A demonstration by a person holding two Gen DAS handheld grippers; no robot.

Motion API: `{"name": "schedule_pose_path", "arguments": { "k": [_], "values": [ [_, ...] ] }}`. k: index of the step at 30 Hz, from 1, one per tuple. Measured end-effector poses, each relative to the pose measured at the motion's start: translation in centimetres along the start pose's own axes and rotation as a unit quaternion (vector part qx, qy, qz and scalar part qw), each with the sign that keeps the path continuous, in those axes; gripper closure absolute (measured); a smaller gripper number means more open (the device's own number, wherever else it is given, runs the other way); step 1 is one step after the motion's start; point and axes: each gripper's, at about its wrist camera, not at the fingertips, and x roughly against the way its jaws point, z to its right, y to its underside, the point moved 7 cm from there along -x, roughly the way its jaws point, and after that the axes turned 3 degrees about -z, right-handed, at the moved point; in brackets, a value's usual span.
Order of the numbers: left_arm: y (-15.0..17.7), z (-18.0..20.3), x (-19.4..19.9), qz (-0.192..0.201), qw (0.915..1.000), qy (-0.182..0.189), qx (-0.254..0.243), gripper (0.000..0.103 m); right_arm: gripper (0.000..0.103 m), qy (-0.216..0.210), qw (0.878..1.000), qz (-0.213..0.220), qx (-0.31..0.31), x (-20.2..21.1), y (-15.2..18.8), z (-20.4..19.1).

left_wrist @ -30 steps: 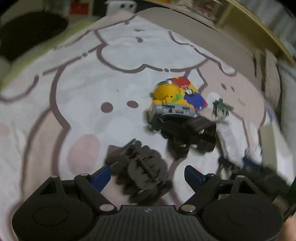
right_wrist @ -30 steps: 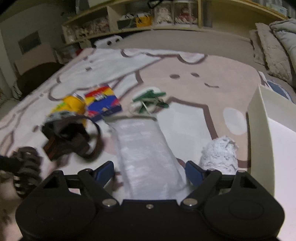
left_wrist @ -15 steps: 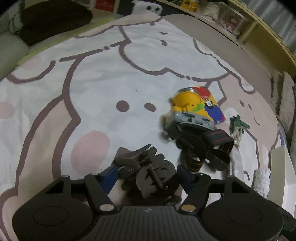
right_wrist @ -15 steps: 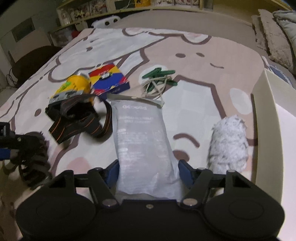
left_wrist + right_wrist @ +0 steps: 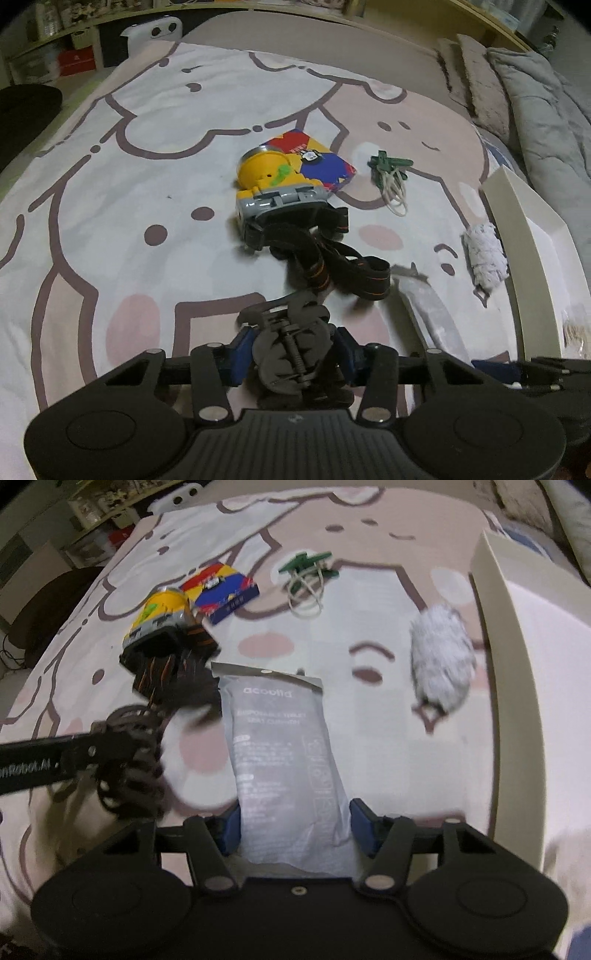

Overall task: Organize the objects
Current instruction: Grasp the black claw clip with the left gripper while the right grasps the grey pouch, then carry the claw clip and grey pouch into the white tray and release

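A: The black hair claw (image 5: 291, 354) is clamped between the blue pads (image 5: 242, 350) of the left gripper (image 5: 293, 350), and it is held above the cartoon-print blanket (image 5: 110, 184), near the black strap of the yellow headlamp (image 5: 273, 181).

B: And the grey packet (image 5: 284, 760)?

A: It is pinched at its near end by the right gripper (image 5: 295, 827), whose fingers are closed narrowly on it. The packet is stretched forward toward the headlamp, with the cream box (image 5: 517, 664) at the right.

B: What is changed from half a second ago?

A: Both grippers' fingers have been drawn tighter on their loads. The left gripper has been swung to the right, so the box, the white fluffy piece (image 5: 484, 254) and the green clips (image 5: 388, 166) are brought into its view.
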Motion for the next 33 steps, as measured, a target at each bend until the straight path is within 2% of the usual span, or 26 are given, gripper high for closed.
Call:
{"name": "schedule_pose_path", "arguments": {
  "k": [4,6,8,13,15,16,18,19,25,26,27,33],
  "values": [
    [0.2,-0.1,0.1,0.0,1.0,0.003,0.007,0.055,0.04,-0.002,1.0,-0.003,0.012,0.4,1.1,-0.9],
    [0.2,-0.2,0.2,-0.001,0.9999,0.005,0.011,0.055,0.033,0.002,1.0,0.008,0.026,0.2,0.9,-1.3],
    [0.3,-0.2,0.3,-0.001,0.9999,0.006,0.013,0.055,0.031,0.008,0.999,0.018,0.038,-0.2,0.4,-1.3],
    [0.2,-0.2,0.7,0.002,0.9998,0.011,0.017,0.055,0.03,-0.002,1.0,0.02,0.015,-1.7,-0.6,-0.3],
    [0.2,-0.1,0.8,0.006,0.9998,0.011,0.016,0.055,0.04,0.0,1.0,0.024,0.019,-1.7,-0.8,-0.2],
    [0.1,-0.1,0.9,0.009,0.9998,0.011,0.016,0.055,0.042,0.003,0.999,0.026,0.022,-1.6,-0.9,-0.2],
    [0.0,-0.1,1.2,0.014,0.9997,0.012,0.018,0.055,0.056,0.002,0.999,0.032,0.016,-1.2,-1.0,0.0],
    [0.0,-0.1,1.4,0.019,0.9995,0.014,0.021,0.055,0.059,-0.001,0.999,0.035,0.011,-1.0,-1.1,0.0],
    [-0.8,-0.5,2.2,0.041,0.9982,0.016,0.041,0.056,0.066,0.015,0.997,0.075,0.007,1.2,-2.1,0.3],
    [-0.9,-0.5,2.4,0.045,0.998,0.016,0.042,0.056,0.072,0.017,0.997,0.081,0.006,1.5,-2.3,0.4],
    [-1.0,-0.5,2.6,0.048,0.9978,0.016,0.042,0.055,0.084,0.016,0.996,0.089,0.004,1.9,-2.4,0.4],
    [-1.4,-0.2,3.2,0.06,0.9973,0.016,0.04,0.055,0.085,0.025,0.995,0.098,-0.005,2.8,-2.7,0.9]
  ]
}}
